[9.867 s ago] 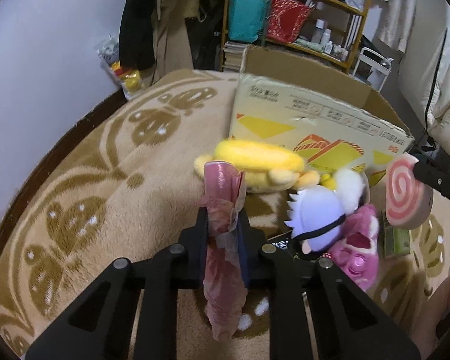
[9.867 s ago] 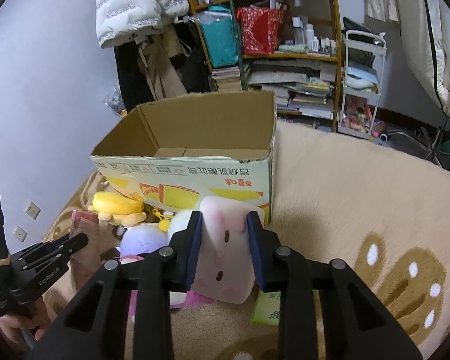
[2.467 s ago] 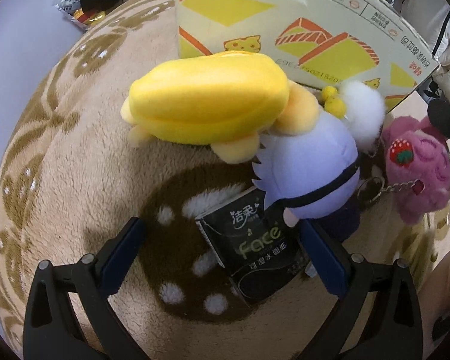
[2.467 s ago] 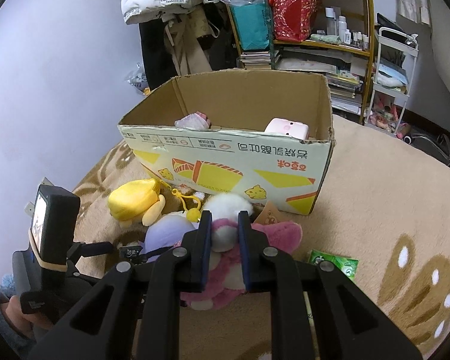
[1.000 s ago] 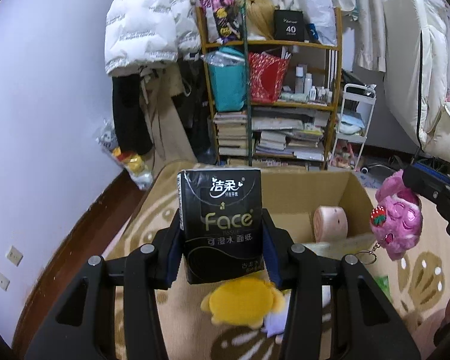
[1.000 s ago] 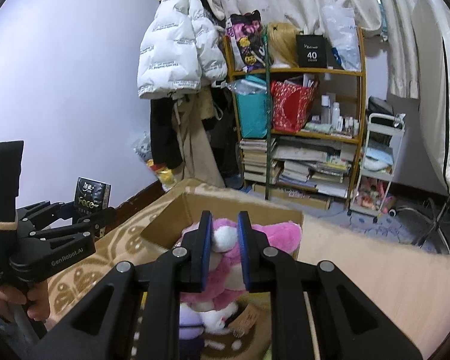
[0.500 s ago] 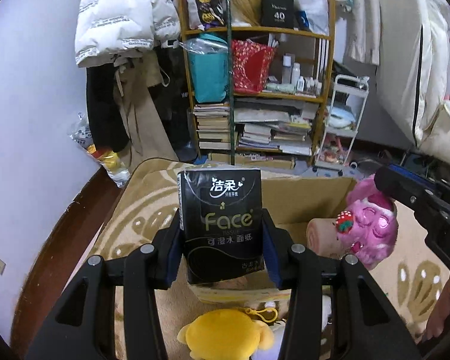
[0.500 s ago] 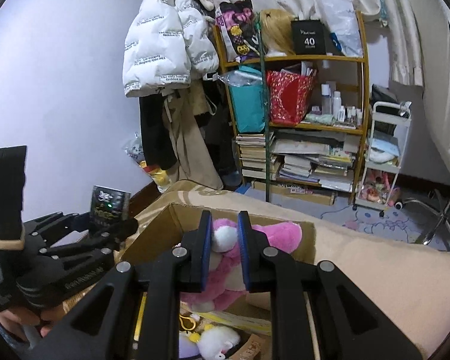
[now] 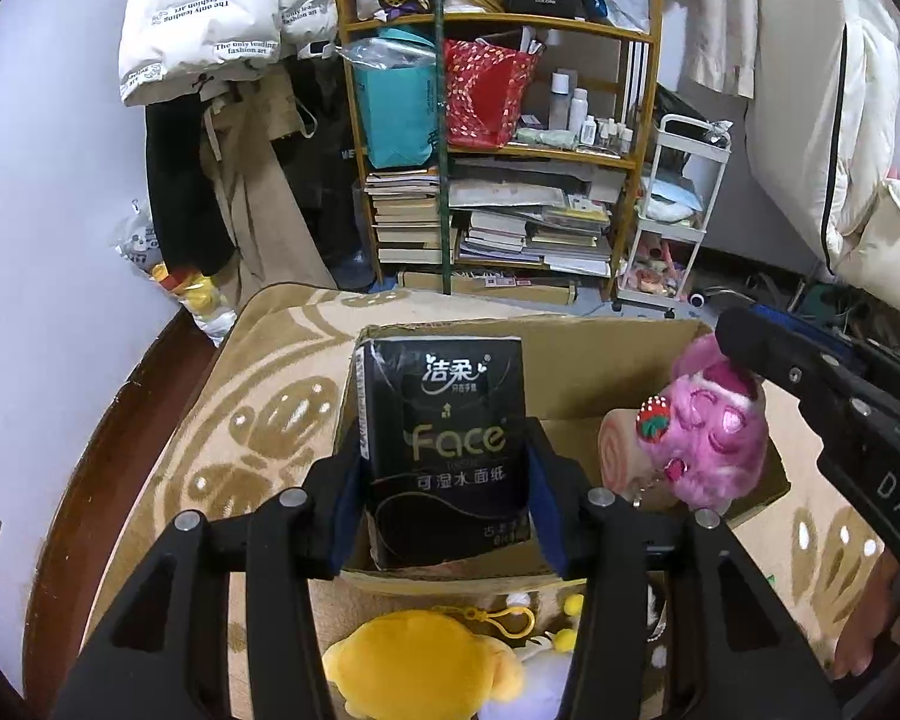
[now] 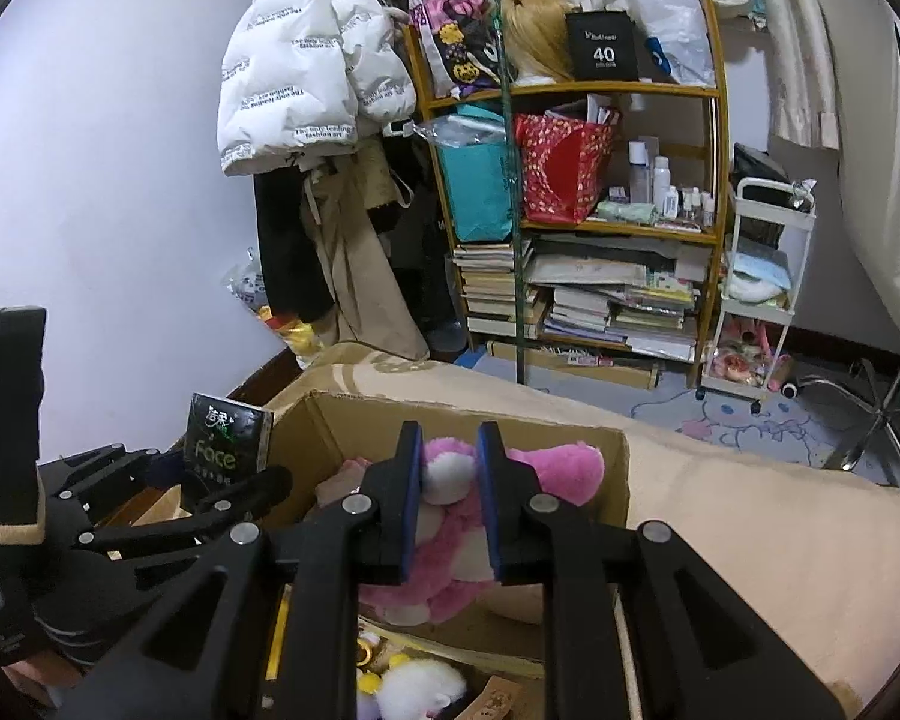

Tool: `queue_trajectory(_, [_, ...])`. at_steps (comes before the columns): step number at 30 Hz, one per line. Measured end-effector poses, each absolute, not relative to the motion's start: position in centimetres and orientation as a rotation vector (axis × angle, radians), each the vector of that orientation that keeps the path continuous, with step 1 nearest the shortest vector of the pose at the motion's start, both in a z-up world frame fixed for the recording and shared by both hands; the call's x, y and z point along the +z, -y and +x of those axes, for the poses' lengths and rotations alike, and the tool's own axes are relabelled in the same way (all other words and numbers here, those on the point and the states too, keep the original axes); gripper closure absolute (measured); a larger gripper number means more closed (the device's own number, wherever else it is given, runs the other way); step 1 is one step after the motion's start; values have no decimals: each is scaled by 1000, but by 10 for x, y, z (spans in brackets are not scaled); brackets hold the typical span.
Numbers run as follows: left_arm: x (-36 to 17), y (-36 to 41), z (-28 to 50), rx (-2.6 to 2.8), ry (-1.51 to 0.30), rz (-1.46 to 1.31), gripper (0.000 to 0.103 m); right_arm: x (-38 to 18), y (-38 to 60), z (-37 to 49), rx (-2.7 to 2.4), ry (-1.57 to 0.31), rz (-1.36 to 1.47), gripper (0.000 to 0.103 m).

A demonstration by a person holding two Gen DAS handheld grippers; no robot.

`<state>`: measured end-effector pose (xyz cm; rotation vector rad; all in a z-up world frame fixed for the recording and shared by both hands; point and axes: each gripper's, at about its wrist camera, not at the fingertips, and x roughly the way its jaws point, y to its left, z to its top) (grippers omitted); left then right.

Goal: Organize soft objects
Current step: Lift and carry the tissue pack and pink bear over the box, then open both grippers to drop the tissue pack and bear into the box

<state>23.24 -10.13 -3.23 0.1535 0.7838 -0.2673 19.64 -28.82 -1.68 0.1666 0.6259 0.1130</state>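
Soft objects go into the cardboard box (image 9: 600, 360) on the beige rug (image 9: 258, 396). Above it, the right hand-held gripper (image 10: 447, 468) pinches a pink plush (image 10: 546, 465), the left hand-held gripper (image 9: 444, 480) a black tissue pack (image 9: 444, 420); both sets of jaws are opening, seemingly to drop them.

The room is evenly lit by soft indoor light from overhead, a little cool on the wall (image 10: 120, 192) left of the fingers. Shadows are faint; the darkest patches sit under the gripper arms and inside the cardboard box (image 9: 576, 372) ahead of the fingertips. A dull sheen shows on the black tissue pack (image 9: 450, 444) between the left fingers. Both views bend strongly outward, with black corners. The shelf (image 10: 570, 192) beyond the fingers is sharp; nearest parts look slightly soft.
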Motion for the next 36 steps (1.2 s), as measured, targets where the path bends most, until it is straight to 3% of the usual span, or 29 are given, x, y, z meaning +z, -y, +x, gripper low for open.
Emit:
queue_trajectory(2, [-32, 102, 234, -257, -788, 161, 56, -18, 290, 197, 117, -636, 177, 81])
queue_trajectory(7, [-30, 98, 234, -245, -797, 152, 45, -15, 297, 196, 108, -628, 201, 77])
queue_trajectory(14, [-14, 85, 229, -212, -768, 122, 13, -5, 302, 184, 105, -631, 197, 36])
queue_trajectory(18, [-8, 76, 227, -188, -775, 108, 9, -2, 306, 173, 101, -634, 204, 26])
queue_trajectory(20, [-5, 72, 223, -195, -777, 99, 8, -1, 308, 168, 89, -641, 207, 11])
queue_trajectory(23, [-1, 66, 216, -204, -784, 87, 7, 3, 311, 156, 70, -624, 210, 3])
queue_trajectory(36, [-8, 54, 180, -195, -789, 106, 4, 2, 316, 121, 52, -666, 222, 0])
